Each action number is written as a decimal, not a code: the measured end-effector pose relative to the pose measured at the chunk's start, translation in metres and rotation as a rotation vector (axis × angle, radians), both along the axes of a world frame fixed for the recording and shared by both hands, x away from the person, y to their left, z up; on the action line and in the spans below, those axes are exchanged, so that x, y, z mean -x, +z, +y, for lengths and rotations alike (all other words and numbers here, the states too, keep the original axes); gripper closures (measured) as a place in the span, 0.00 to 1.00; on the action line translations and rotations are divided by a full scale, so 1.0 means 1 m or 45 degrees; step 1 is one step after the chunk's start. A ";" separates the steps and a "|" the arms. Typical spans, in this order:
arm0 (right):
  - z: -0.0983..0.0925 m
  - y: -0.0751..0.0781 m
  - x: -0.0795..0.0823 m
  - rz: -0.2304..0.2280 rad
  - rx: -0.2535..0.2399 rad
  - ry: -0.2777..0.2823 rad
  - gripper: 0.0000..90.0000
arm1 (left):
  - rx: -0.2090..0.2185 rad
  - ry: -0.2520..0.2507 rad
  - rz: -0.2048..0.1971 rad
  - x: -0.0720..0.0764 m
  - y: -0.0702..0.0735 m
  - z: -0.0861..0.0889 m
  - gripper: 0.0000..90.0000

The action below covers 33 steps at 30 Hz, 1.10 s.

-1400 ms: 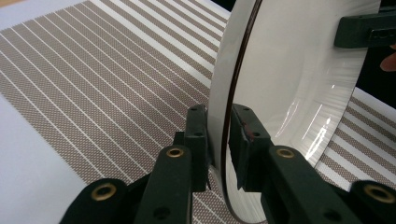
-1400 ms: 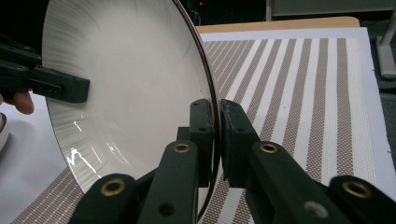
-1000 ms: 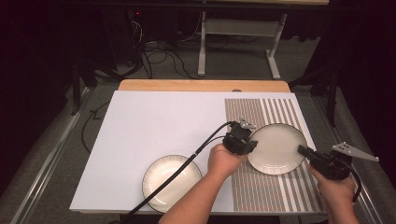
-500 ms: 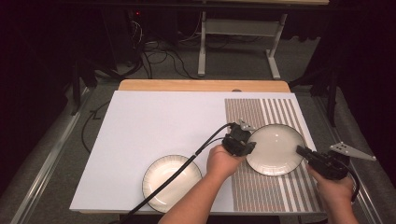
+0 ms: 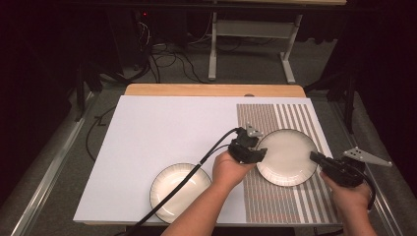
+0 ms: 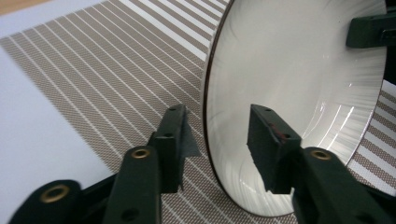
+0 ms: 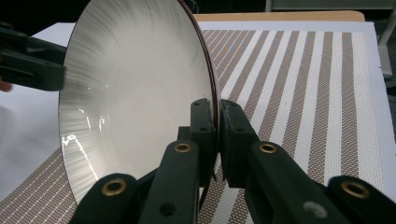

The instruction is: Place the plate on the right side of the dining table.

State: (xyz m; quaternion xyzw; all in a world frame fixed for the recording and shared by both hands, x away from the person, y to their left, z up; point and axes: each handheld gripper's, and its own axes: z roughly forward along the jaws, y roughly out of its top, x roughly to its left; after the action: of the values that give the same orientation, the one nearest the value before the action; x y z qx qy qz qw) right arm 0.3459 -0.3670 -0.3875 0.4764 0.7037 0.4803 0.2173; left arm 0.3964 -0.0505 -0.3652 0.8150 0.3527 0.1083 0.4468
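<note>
The plate [image 5: 287, 157] sits over the striped mat [image 5: 295, 118], held from both sides so neither grip carries it alone. The right gripper [image 7: 217, 116] has its jaws clamped on the plate's rim. The left gripper [image 6: 217, 135] straddles the opposite rim, jaws apart, not yet gripping. A second plate [image 5: 179, 191] lies left of the mat.

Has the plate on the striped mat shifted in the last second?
No. The plate sits at the same spot on the striped mat; the right gripper grips its rim.
</note>
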 end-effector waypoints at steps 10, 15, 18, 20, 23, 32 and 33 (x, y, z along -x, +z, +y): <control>0.003 0.001 -0.004 0.026 0.017 -0.022 0.97 | 0.083 0.034 -0.090 0.025 0.020 0.048 0.44; 0.006 0.003 -0.005 0.033 0.030 -0.024 0.97 | 0.101 0.086 -0.123 0.037 0.031 0.078 0.36; 0.007 0.003 -0.007 0.040 0.036 -0.029 0.96 | 0.111 0.116 -0.128 0.041 0.034 0.096 0.30; 0.007 0.003 -0.008 0.046 0.037 -0.033 0.96 | 0.130 0.138 -0.136 0.044 0.035 0.110 0.26; 0.008 0.003 -0.010 0.055 0.044 -0.038 0.96 | 0.142 0.159 -0.161 0.049 0.035 0.133 0.23; 0.011 0.004 -0.015 0.078 0.058 -0.055 0.96 | 0.137 0.239 -0.228 0.066 0.026 0.189 0.17; 0.011 0.004 -0.015 0.083 0.063 -0.056 0.96 | 0.134 0.245 -0.241 0.068 0.025 0.194 0.17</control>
State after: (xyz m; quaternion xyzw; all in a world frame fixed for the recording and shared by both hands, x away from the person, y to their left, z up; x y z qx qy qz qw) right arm 0.3609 -0.3560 -0.3840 0.5015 0.7116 0.4420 0.2163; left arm 0.3286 0.1431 -0.3403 0.7389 0.3909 0.2082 0.5078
